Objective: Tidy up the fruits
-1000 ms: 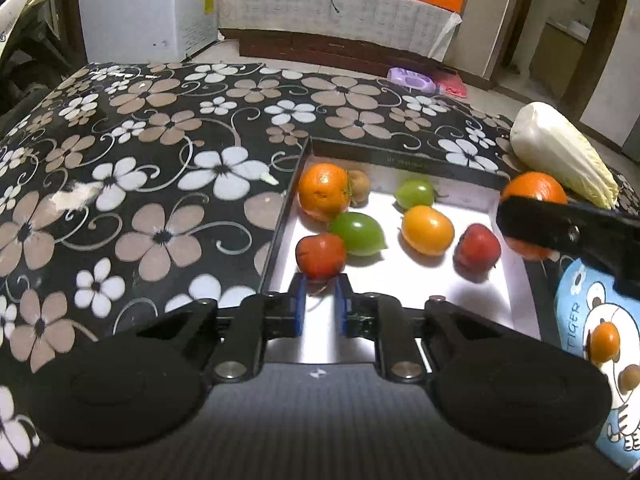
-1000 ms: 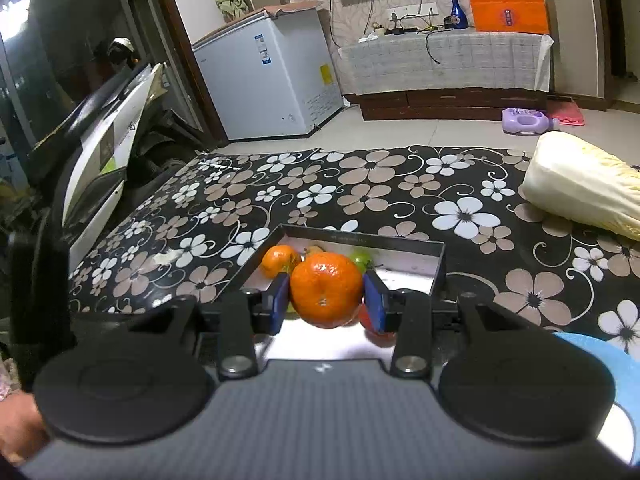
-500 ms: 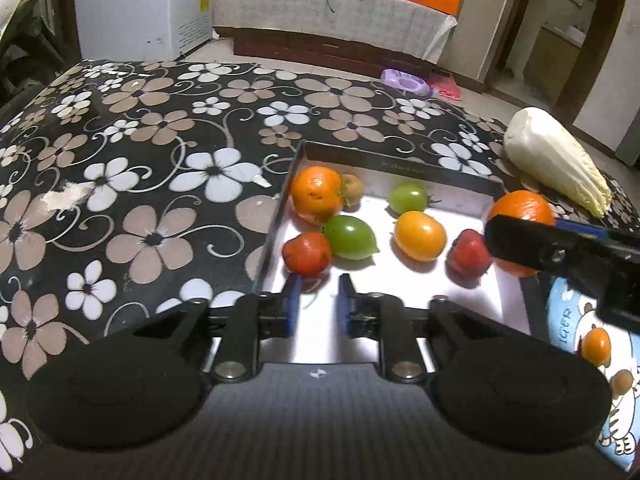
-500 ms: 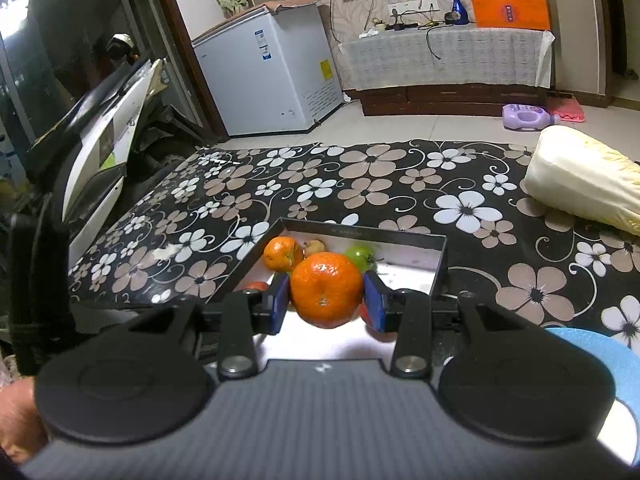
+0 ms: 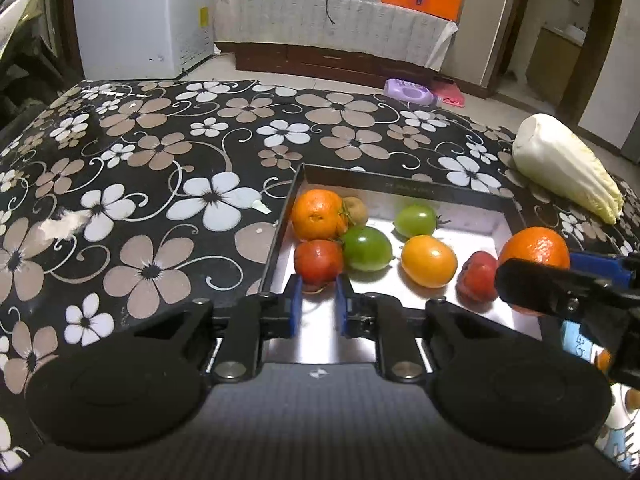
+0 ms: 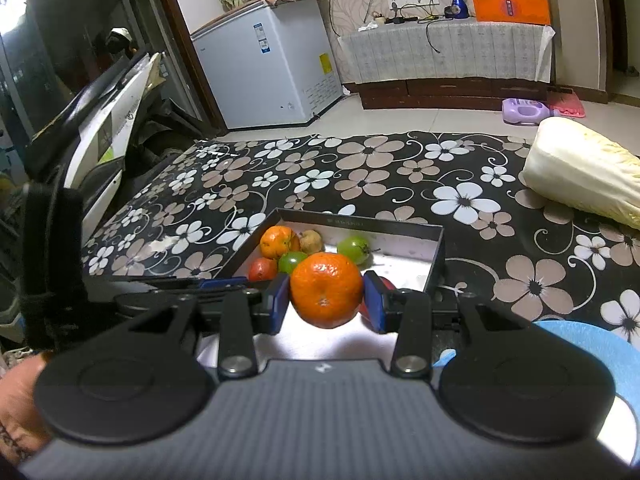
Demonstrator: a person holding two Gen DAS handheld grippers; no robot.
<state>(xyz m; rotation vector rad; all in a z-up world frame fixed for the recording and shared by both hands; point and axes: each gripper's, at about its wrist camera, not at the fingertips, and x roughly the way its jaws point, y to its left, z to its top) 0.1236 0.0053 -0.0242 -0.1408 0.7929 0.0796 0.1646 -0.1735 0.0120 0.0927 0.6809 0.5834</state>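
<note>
A black-rimmed white tray (image 5: 404,188) holds an orange (image 5: 318,214), a small brown fruit (image 5: 356,210), two green tomatoes (image 5: 367,249) (image 5: 415,220), a yellow-orange tomato (image 5: 429,261) and two red tomatoes (image 5: 318,261) (image 5: 478,276). My left gripper (image 5: 318,306) is empty, its jaws a narrow gap apart, just in front of the near red tomato. My right gripper (image 6: 326,300) is shut on an orange (image 6: 326,289) held over the tray's near right part; it also shows in the left wrist view (image 5: 534,254).
A napa cabbage (image 5: 564,168) lies on the flowered tablecloth (image 5: 160,184) right of the tray. A blue printed plate (image 6: 588,344) sits at the near right. A white freezer (image 5: 140,16) and a cabinet stand behind the table.
My left gripper has drawn back and risen a little from the tray. My right gripper has carried the orange leftward over the tray's right side.
</note>
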